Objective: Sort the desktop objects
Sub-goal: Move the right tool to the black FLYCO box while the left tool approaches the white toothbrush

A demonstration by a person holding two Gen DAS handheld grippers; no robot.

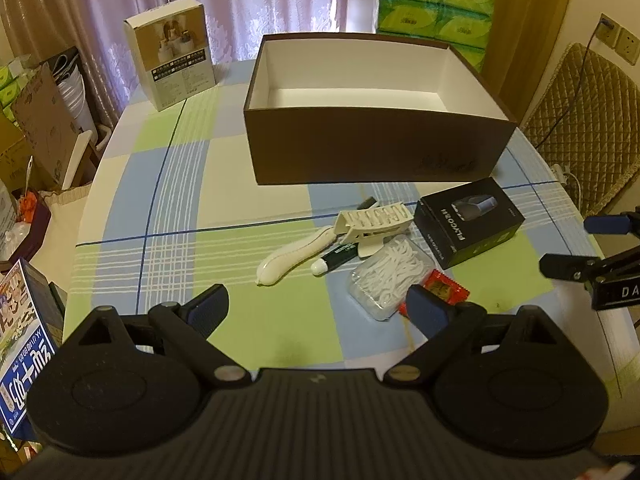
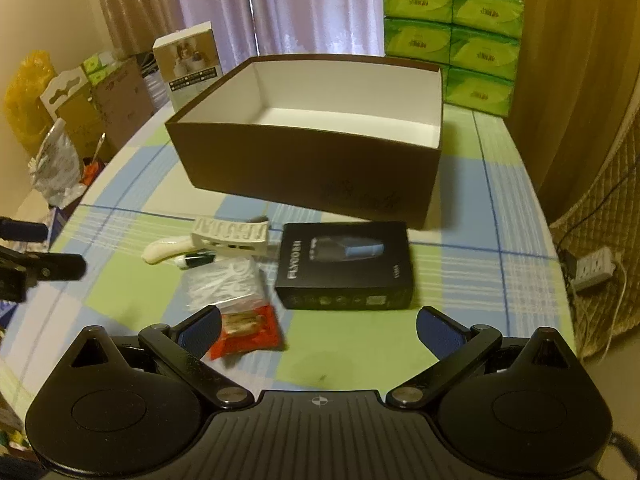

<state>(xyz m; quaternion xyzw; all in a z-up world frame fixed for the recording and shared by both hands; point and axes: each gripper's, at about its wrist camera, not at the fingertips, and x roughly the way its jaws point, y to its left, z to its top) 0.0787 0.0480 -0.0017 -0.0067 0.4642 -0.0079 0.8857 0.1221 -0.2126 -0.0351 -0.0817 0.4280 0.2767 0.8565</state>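
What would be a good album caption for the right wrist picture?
Open right gripper hovers before a black product box, a red packet and an empty brown box.

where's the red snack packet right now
The small red foil snack packet lies on the checked tablecloth, beside the clear plastic tub of white floss picks and just ahead of the right hand-held gripper, toward its left finger.
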